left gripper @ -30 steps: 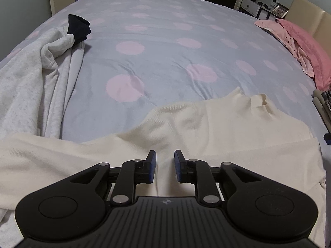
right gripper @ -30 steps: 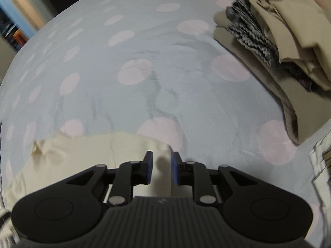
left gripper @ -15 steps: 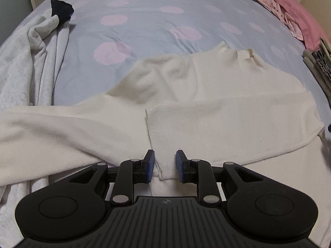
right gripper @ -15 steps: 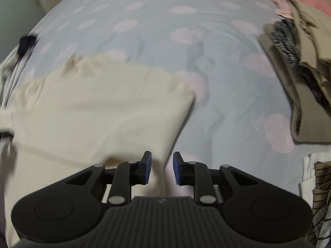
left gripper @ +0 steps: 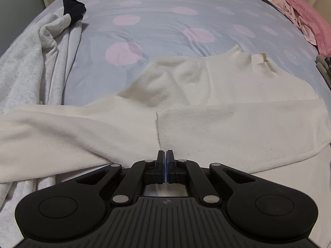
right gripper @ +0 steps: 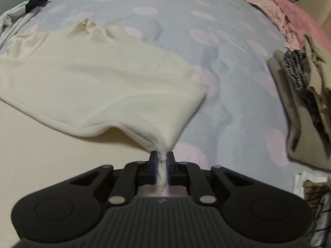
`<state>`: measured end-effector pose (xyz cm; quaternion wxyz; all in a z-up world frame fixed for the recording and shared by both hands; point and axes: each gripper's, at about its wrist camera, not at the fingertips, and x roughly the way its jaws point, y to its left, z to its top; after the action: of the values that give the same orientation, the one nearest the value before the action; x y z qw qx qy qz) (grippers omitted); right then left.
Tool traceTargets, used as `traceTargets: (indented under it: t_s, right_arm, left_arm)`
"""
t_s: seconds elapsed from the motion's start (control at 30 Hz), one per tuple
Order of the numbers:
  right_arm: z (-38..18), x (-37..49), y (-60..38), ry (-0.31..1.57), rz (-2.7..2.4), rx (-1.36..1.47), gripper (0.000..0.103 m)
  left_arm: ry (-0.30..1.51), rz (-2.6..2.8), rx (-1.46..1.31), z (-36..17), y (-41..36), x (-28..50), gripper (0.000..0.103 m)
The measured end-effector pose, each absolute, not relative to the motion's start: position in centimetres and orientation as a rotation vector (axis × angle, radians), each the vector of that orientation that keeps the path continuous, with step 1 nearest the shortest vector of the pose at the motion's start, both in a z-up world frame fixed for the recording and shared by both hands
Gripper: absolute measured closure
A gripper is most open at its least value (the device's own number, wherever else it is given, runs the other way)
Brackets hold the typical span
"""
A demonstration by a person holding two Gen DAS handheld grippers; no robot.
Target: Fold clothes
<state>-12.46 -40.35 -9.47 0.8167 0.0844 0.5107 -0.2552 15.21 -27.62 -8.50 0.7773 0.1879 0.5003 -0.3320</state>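
Where it lies spread across the near part of the bed, the cream ribbed-knit sweater (left gripper: 223,86) shows its high neck (left gripper: 258,59) at the far side and one long sleeve (left gripper: 51,136) stretched out to the left, while the other sleeve (left gripper: 238,128) is folded across the body with its cuff edge near the middle. From the right wrist view the same sweater (right gripper: 99,86) has a corner lifted off the bed, drawn into a taut point.

One left gripper (left gripper: 165,157) has its fingers pressed together at the sweater's near edge by the folded cuff; whether cloth is pinched between them cannot be told. One right gripper (right gripper: 162,159) has its fingers narrowly closed on a gathered twist of the sweater's fabric.

Under it all is one pale blue bedspread with pink dots (left gripper: 165,20). On the left lies one light grey fleece sweatshirt (left gripper: 24,66), touching the cream sleeve, with one small dark navy cloth (left gripper: 73,9) at its far end. Far right sits one pink garment heap (left gripper: 300,16). On the right, well apart from the sweater, is one stack of folded beige and grey clothes (right gripper: 306,103), and one striped pile (right gripper: 316,204) nearer.
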Motion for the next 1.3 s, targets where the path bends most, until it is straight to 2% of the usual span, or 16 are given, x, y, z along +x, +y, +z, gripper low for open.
traceTargets:
  t_s: [0.37,0.4,0.43,0.5,0.63,0.83,1.0,1.13,1.2,1.3]
  right_arm:
    - [-9.7,-13.7,-41.6,1.152,-0.557,0.238,0.092]
    - [-9.5,-13.7,-41.7,1.156,-0.559,0.253,0.09]
    - [-9.3,-13.8,-41.9,1.16,-0.561,0.268,0.084]
    - [-8.6,-14.0,-41.9,1.148,-0.576,0.285,0.079]
    - [-6.9,-14.6,-41.6,1.115,-0.612,0.312,0.069]
    - [-5.5,-14.2,-40.1,1.124,-0.652,0.367,0.065]
    - [-4.4,-14.0,-38.9,1.131,-0.682,0.409,0.06]
    - [-4.8,-14.0,-37.5,1.146,-0.672,0.416,0.059]
    - [-5.1,-14.2,-37.0,1.155,-0.673,0.427,0.059]
    - [-5.3,-14.5,-36.4,1.161,-0.668,0.458,0.058]
  left_arm:
    - [1.084,-0.732,0.405,-8.1,-27.1,15.6,0.103]
    - [1.081,-0.733,0.397,-7.8,-26.8,15.7,0.103]
    - [1.074,-0.731,0.388,-7.4,-26.4,15.8,0.102]
    - [1.052,-0.716,0.366,-6.4,-25.2,16.1,0.094]
    - [1.011,-0.665,0.326,-4.5,-22.1,17.1,0.088]
    - [0.97,-0.54,0.27,-2.4,-16.7,18.8,0.082]
    - [0.951,-0.468,0.204,-1.1,-11.7,19.5,0.072]
    - [0.919,-0.405,0.19,-0.6,-8.6,19.6,0.07]
    - [0.901,-0.373,0.158,-0.3,-7.1,19.8,0.06]
    - [0.876,-0.32,0.107,0.0,-4.8,20.1,0.059]
